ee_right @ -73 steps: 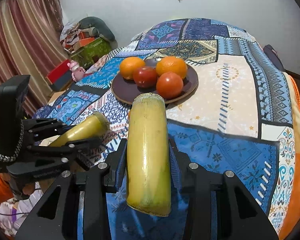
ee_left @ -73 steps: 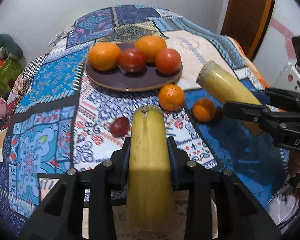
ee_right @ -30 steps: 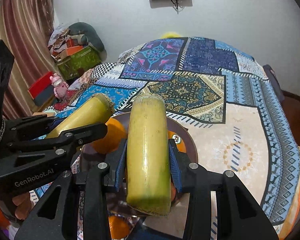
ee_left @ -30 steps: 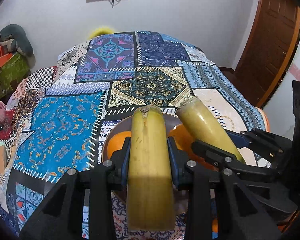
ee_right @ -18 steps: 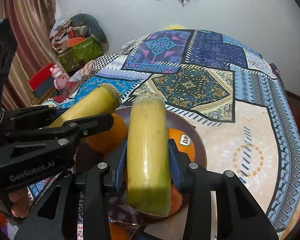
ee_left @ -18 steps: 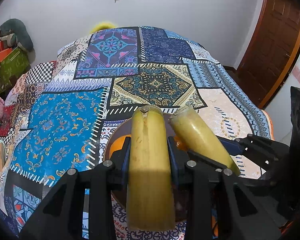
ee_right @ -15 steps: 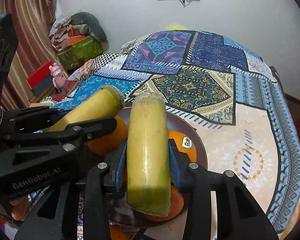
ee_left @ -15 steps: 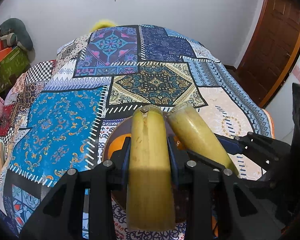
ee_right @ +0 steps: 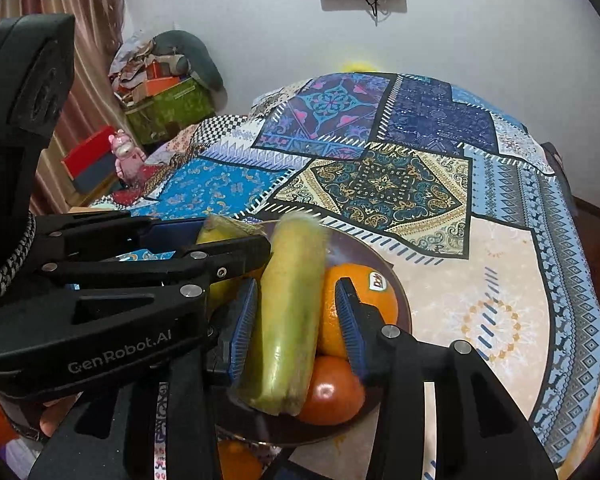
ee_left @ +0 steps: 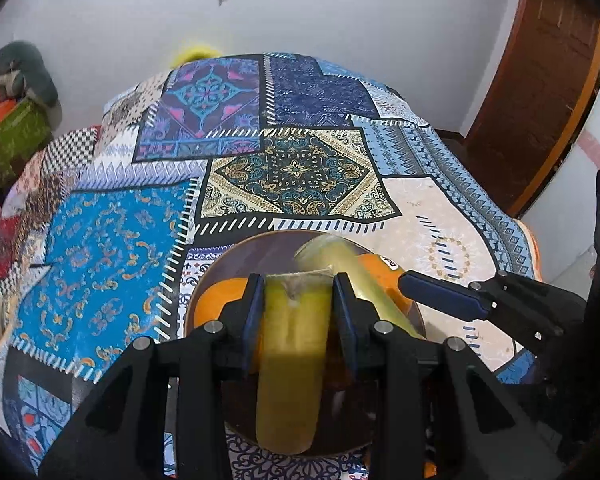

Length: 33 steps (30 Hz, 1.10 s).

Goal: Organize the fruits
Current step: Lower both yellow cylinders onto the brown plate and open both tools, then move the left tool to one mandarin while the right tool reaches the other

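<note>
My left gripper (ee_left: 296, 304) is shut on a yellow banana (ee_left: 292, 360) that hangs over the dark brown plate (ee_left: 260, 240). My right gripper (ee_right: 296, 308) is just beside it, and its jaws are opening. A second banana (ee_right: 288, 312) stands tilted and blurred between them, with a gap to the right pad. It hangs over the plate (ee_right: 380, 258), which holds a stickered orange (ee_right: 364, 292) and a red tomato (ee_right: 332, 392). In the left wrist view another orange (ee_left: 220, 300) shows behind my left pad. The plate's other fruit is hidden by the grippers.
The plate rests on a patchwork cloth (ee_left: 100, 260) that covers the whole surface. One more orange (ee_right: 236, 460) lies on the cloth below the plate. Boxes and a pink toy (ee_right: 126, 152) sit at the far left, and a wooden door (ee_left: 540, 100) is at the right.
Both grippers have come down closer over the plate. The right banana has tilted and slipped lower as the right jaws widened. The left banana sits lower in its grip.
</note>
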Tool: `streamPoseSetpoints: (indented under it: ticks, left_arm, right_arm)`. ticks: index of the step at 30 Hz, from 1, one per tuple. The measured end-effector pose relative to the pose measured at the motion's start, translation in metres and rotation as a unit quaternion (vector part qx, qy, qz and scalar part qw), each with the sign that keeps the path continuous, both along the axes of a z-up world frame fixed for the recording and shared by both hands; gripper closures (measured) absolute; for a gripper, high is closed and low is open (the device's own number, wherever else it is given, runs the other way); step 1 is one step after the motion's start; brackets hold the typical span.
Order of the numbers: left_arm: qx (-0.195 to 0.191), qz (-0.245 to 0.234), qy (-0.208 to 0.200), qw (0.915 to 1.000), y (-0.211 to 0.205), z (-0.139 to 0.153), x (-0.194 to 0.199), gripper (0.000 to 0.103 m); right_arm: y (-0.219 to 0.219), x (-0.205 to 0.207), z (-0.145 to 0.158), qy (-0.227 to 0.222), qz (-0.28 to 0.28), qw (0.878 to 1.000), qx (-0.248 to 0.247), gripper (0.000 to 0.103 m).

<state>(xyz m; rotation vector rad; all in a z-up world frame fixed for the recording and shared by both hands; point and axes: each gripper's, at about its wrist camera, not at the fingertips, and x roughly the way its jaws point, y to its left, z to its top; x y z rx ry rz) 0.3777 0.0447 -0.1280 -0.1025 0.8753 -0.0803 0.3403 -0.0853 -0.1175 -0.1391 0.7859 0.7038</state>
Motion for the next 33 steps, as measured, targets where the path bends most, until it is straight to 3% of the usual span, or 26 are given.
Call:
streamPoseSetpoints:
  ticks: [10,19,33]
  left_arm:
    - [-0.002,0.005,-0.001,1.0,0.005,0.001,-0.016,0.069]
    - [0.011,0.008,-0.026,0.9996,0.008,0.013,-0.063,0.067]
    - [-0.009,-0.007,0.008,0.9999,0.02,-0.011,-0.142,0.066]
  right_arm:
    - [-0.016,-0.013,0.004,-0.007,-0.005,1.0,0.009,0.064]
    - [-0.034,-0.039,0.017,-0.016,-0.021,0.999,0.031,0.064]
    - [-0.055,-0.095,0.016,-0.022,-0.021,0.999,0.033,0.064]
